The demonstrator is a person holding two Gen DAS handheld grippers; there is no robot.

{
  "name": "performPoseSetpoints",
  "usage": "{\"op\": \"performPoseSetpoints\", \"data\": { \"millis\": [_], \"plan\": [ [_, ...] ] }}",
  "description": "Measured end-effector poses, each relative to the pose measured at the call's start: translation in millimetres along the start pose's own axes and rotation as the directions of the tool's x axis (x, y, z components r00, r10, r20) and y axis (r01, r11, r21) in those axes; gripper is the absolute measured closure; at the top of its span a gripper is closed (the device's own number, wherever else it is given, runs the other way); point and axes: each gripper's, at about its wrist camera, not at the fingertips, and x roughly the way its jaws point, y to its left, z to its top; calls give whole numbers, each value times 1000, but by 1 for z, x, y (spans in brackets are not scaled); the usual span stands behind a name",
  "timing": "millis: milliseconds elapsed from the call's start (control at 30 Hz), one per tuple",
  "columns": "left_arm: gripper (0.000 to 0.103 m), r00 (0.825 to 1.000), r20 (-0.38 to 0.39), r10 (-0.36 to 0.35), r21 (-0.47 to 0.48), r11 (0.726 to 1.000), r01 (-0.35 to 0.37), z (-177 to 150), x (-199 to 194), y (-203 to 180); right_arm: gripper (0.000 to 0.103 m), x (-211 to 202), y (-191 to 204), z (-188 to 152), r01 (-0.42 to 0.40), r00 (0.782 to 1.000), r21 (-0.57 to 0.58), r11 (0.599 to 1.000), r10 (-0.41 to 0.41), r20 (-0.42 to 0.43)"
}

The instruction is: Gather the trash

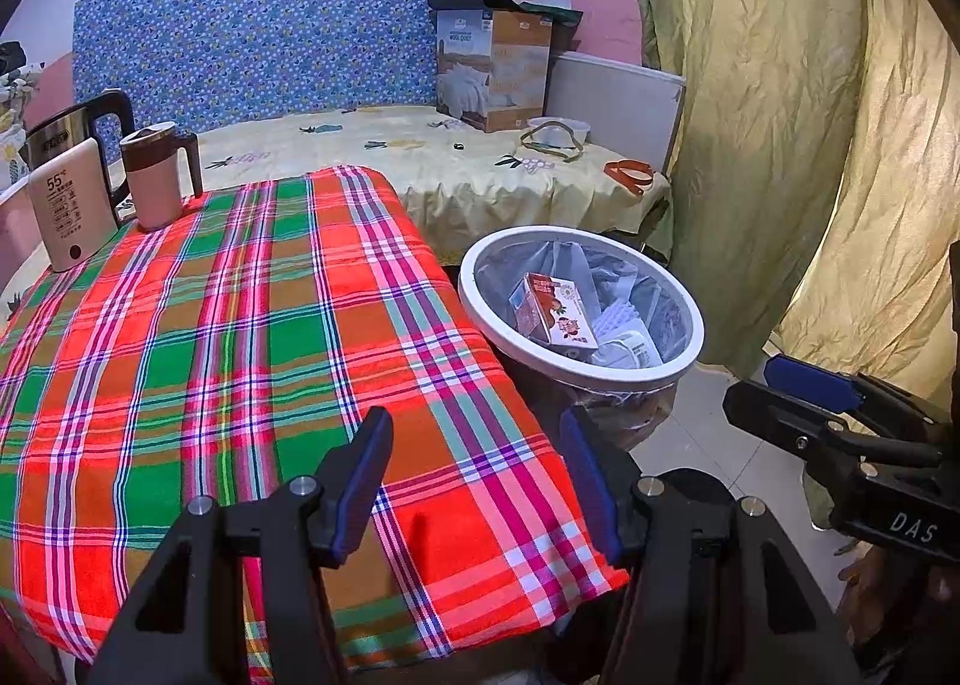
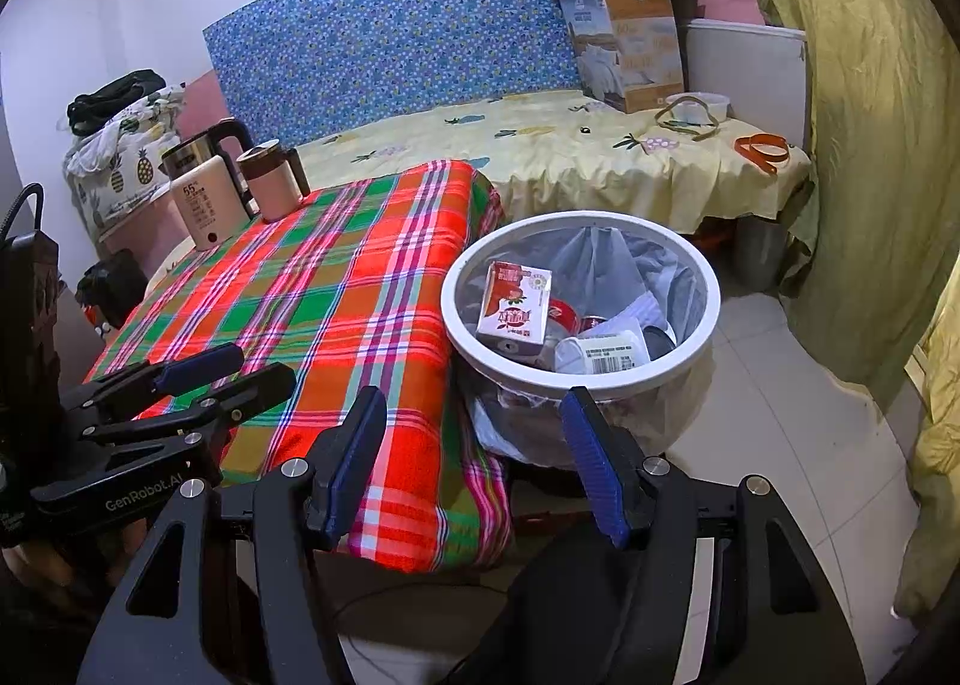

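- Both grippers stand open and empty: the left gripper point(image 1: 474, 481) hangs over the near edge of the plaid cloth point(image 1: 240, 325), the right gripper point(image 2: 474, 463) just before the bin point(image 2: 708, 325).
- Bin, white-rimmed and bag-lined, sits on the floor beside the table's right edge.
- Carton point(image 2: 516, 307) lies tilted inside the bin, long axis running from the near rim up toward the far side.
- Cup point(image 2: 600, 352) with a barcode label lies beside it, mouth facing left.
- Kettle point(image 1: 69, 205) and mug point(image 1: 156, 175) stand at the far left corner.
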Motion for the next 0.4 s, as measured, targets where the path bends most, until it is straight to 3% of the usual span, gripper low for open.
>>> {"op": "performPoseSetpoints", "data": {
  "millis": [400],
  "plan": [
    [43, 1000, -14, -10, -18, 1000, 10, -2, 4, 3, 40, 2, -1, -2, 2, 1000, 5, 1000, -2, -4]
  ]
}}
